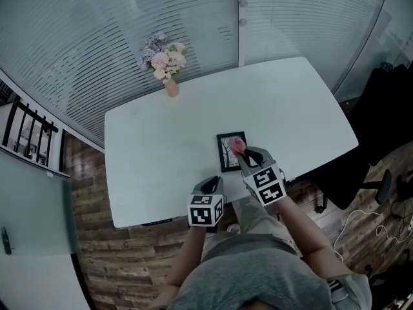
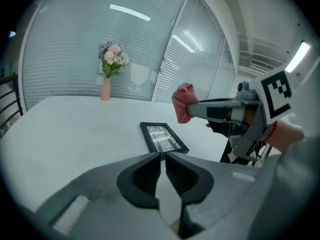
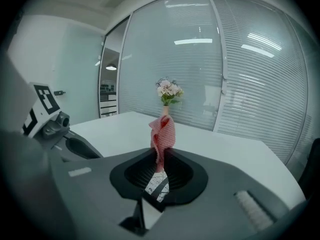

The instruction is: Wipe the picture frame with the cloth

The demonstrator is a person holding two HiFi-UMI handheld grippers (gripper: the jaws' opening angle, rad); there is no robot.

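A small black picture frame [image 1: 230, 152] lies flat on the white table [image 1: 161, 147], near its front edge. My right gripper [image 1: 244, 154] hovers over the frame's right side, shut on a pink checked cloth [image 1: 238, 145] that sticks out past its tips. In the right gripper view the cloth [image 3: 162, 134] stands up between the jaws, and the frame [image 3: 156, 186] shows below them. My left gripper [image 1: 210, 185] is at the table's front edge, left of the frame. Its jaws [image 2: 163, 156] stand a narrow slit apart with nothing between them, pointing at the frame [image 2: 163, 137].
A pink vase of flowers [image 1: 166, 64] stands at the table's far edge. Glass walls with blinds run behind the table. A black chair [image 1: 377, 118] is to the right, a black rack [image 1: 26, 131] to the left. The floor is wood.
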